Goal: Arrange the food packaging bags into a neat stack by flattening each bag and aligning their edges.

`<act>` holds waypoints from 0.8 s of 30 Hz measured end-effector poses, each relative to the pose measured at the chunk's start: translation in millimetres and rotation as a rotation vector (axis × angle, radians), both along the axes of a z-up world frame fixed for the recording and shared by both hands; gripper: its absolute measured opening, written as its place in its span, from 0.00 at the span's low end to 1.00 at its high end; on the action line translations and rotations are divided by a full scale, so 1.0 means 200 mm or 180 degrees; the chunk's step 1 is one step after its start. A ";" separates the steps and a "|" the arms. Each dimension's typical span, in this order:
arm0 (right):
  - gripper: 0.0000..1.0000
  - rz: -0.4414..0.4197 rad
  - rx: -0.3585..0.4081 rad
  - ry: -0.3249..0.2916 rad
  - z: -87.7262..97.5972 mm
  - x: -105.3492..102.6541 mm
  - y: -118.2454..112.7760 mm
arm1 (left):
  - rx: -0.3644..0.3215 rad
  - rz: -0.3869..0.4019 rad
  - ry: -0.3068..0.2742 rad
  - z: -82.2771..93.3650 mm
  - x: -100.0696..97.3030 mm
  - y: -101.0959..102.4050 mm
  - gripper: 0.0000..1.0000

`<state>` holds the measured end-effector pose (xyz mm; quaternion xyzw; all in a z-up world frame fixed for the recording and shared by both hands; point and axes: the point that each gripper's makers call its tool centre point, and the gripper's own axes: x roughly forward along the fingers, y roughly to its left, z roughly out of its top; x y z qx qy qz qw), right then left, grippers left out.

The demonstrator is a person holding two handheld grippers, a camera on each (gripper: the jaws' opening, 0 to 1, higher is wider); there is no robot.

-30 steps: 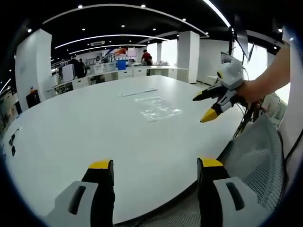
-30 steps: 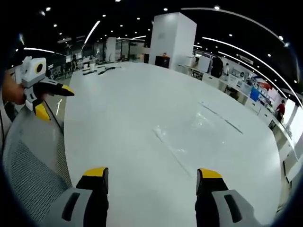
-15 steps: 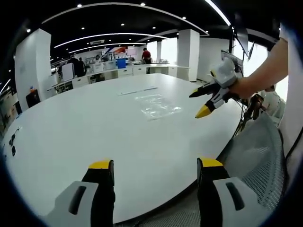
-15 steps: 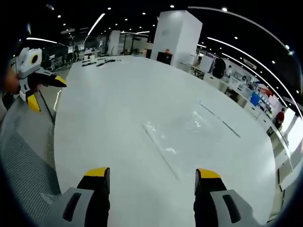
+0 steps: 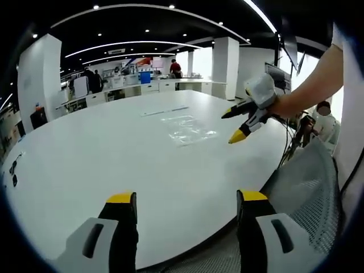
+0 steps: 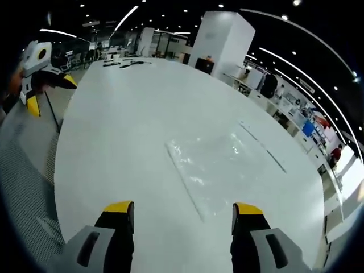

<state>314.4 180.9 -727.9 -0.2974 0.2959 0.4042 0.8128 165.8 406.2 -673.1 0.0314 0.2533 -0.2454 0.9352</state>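
White table (image 5: 102, 153) holds clear bags (image 6: 216, 168) in a lit office.

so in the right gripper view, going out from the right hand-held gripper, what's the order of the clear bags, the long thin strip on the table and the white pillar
1. Clear bags: lying flat on the white table, just ahead of the right hand-held gripper.
2. Long thin strip: beyond the bags, toward the right.
3. White pillar: past the table's far edge, at the top of the view.
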 end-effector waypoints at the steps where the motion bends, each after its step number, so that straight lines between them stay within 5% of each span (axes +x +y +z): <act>1: 0.69 -0.0006 -0.0004 0.0000 0.00 0.01 0.00 | 0.0012 -0.0006 0.0007 0.00 0.00 0.00 0.70; 10: 0.67 0.0050 -0.0128 -0.0056 -0.02 0.04 -0.02 | 0.0058 -0.0013 0.0021 -0.01 0.00 0.00 0.70; 24: 0.50 0.0267 -0.0485 -0.0133 -0.06 0.11 -0.06 | 0.0085 0.0004 0.0026 -0.02 0.00 0.01 0.70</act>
